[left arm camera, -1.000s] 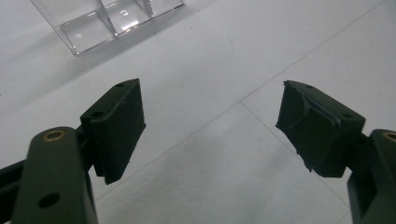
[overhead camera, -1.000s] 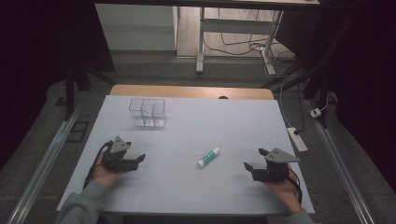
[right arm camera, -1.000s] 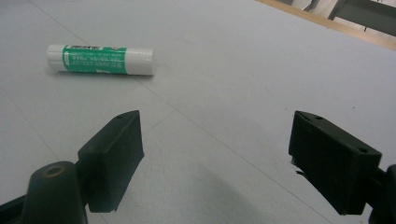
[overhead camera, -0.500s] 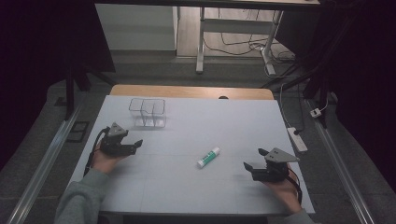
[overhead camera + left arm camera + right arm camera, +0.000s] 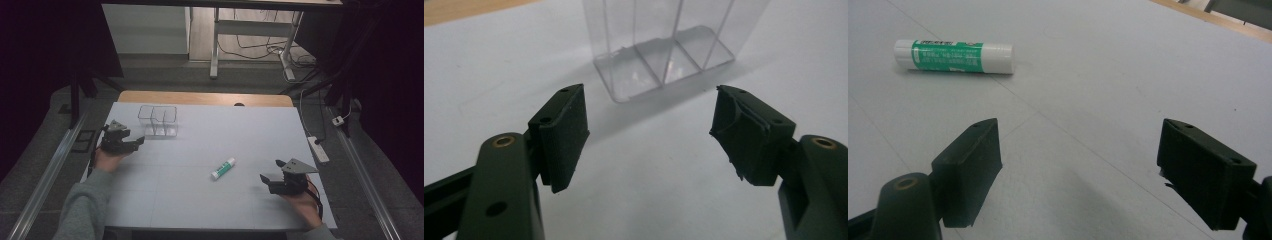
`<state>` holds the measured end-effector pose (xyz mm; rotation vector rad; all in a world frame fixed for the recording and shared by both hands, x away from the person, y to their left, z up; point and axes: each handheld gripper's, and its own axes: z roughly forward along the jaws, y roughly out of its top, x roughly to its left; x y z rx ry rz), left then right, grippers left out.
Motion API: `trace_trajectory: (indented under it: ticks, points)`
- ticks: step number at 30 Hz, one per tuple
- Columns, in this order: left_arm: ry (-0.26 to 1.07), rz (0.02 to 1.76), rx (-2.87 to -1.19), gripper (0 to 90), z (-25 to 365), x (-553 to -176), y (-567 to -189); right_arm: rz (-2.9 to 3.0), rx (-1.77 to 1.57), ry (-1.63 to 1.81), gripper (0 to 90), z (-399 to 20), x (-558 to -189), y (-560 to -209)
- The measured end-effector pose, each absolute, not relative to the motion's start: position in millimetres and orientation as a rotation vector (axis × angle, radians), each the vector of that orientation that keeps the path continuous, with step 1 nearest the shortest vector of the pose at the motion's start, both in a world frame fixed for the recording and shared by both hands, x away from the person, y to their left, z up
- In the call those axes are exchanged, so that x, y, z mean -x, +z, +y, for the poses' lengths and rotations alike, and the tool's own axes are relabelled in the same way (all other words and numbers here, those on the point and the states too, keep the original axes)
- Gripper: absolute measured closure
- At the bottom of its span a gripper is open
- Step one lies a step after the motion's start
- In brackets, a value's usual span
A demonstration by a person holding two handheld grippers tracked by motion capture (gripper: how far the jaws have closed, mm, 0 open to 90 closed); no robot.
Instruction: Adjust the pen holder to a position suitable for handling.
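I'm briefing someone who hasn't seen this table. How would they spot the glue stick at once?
Start at the white table. Near its middle, between the left claw and the right claw, the glue stick lies flat. It is a short white tube with a green label, unlike the clear box standing at the far left.

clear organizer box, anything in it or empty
Empty. The left gripper view looks through the clear organizer box to its bare floor and dividers; it stands upright on the table.
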<state>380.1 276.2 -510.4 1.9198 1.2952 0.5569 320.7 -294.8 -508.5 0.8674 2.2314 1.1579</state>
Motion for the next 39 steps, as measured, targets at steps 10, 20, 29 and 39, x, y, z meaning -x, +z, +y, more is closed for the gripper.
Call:
trace_trajectory:
  ticks: [10, 20, 29, 39]
  points:
    - [0.657, 1.33, -1.973, 36.5, 283.6, -403.5, -494.7, 2.237, -0.871, 1.169, 17.3, -294.9, -323.1, -509.3]
    - [0.58, 1.379, -1.975, 60.4, 290.6, -429.5, -500.2, 2.232, -0.87, 1.167, 17.6, -293.2, -325.0, -510.9]
    - [0.567, 1.35, -1.998, 89.1, 288.6, -440.5, -509.8, 2.234, -0.882, 1.157, 17.7, -293.4, -323.3, -510.8]
    - [0.568, 1.331, -1.984, 89.2, 294.2, -450.1, -516.1, 2.216, -0.894, 1.217, 18.7, -294.8, -320.3, -508.1]
